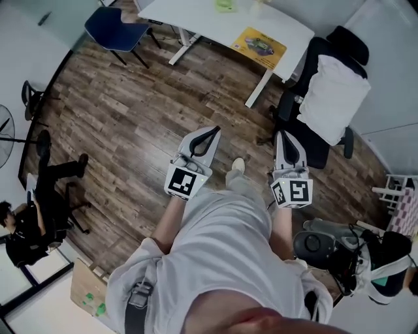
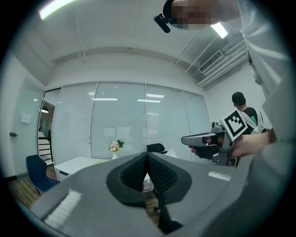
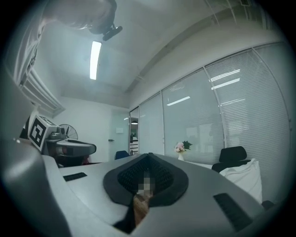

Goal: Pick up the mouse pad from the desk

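The yellow mouse pad (image 1: 259,44) lies near the right end of the white desk (image 1: 196,16) at the top of the head view. Both grippers are held level over the wood floor, well short of the desk. My left gripper (image 1: 213,132) is shut with nothing in it, its jaws meeting at the tip (image 2: 147,155). My right gripper (image 1: 283,136) is shut too, and likewise holds nothing (image 3: 149,155). The desk edge (image 2: 76,163) shows far off in the left gripper view; I cannot make out the pad there.
A black office chair with a white cushion (image 1: 330,91) stands right of the desk. A blue chair (image 1: 114,29) is at its left end. A seated person (image 1: 32,222) and a fan (image 1: 6,127) are at the far left. A vase of flowers (image 2: 115,147) stands on the desk.
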